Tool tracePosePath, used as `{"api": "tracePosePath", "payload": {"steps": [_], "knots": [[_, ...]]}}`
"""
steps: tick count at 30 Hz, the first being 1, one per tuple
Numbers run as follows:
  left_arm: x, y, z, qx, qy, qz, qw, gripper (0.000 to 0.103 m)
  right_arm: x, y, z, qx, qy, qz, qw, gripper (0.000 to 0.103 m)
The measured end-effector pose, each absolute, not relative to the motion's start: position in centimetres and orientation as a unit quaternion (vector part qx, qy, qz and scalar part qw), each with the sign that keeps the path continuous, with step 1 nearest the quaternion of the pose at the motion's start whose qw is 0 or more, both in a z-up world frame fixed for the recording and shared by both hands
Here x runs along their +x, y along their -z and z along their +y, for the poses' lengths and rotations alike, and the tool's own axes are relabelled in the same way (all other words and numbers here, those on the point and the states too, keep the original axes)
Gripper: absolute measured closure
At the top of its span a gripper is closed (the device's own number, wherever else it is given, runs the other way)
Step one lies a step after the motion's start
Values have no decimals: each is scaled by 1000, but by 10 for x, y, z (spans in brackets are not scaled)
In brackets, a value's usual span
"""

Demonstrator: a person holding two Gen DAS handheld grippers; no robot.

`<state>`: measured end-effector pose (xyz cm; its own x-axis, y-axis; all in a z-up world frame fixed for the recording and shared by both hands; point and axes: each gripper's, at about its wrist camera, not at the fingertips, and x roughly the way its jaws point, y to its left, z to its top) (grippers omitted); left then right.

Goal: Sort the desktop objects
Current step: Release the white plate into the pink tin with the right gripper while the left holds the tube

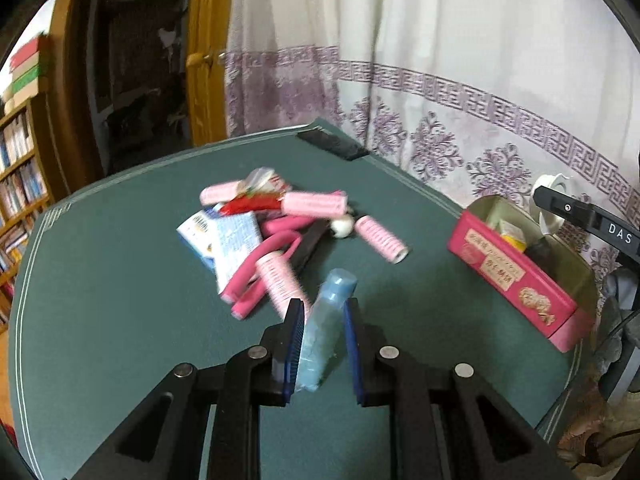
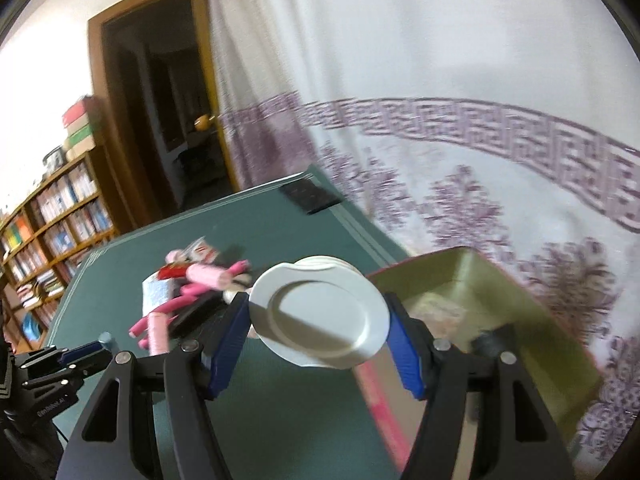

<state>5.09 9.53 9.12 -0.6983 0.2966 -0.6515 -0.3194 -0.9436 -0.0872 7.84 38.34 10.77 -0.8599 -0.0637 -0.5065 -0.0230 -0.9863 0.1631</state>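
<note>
My left gripper (image 1: pixel 323 312) is shut on a light blue tube (image 1: pixel 326 328) and holds it above the green table (image 1: pixel 120 300), near a pile of pink hair rollers (image 1: pixel 312 203), pink clips (image 1: pixel 264 264) and small packets (image 1: pixel 224 240). My right gripper (image 2: pixel 316 312) is shut on a white spool of tape (image 2: pixel 320 316) and holds it beside the open pink tin box (image 2: pixel 480 300). The box also shows in the left wrist view (image 1: pixel 516 276), with small items inside it. The right gripper with its white spool (image 1: pixel 554 200) shows at that view's right edge.
A black flat object (image 1: pixel 332 144) lies at the table's far corner. A white curtain with purple pattern (image 1: pixel 460 100) hangs behind the table. A bookshelf (image 1: pixel 16 184) stands at the left. A white ball (image 1: pixel 342 226) sits in the pile.
</note>
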Motion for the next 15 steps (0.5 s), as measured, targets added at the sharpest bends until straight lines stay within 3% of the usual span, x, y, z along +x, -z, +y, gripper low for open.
{"api": "tracePosePath", "payload": {"steps": [8, 9, 10, 11, 12, 15], "knots": [[48, -85, 127, -348, -917, 49, 187, 80, 101, -107, 437, 258, 959, -111, -37, 33], [46, -80, 129, -353, -915, 53, 188, 71, 103, -106, 441, 258, 959, -113, -39, 33], [43, -76, 130, -359, -912, 56, 191, 48, 104, -106, 443, 258, 959, -115, -40, 33], [41, -72, 130, -362, -910, 58, 192, 37, 105, -105, 444, 258, 958, -115, -40, 33], [39, -67, 131, -361, -911, 62, 190, 30, 105, -104, 446, 259, 958, -115, -40, 33], [30, -55, 134, -373, -905, 70, 189, 30, 105, -99, 450, 264, 956, -117, -43, 33]]}}
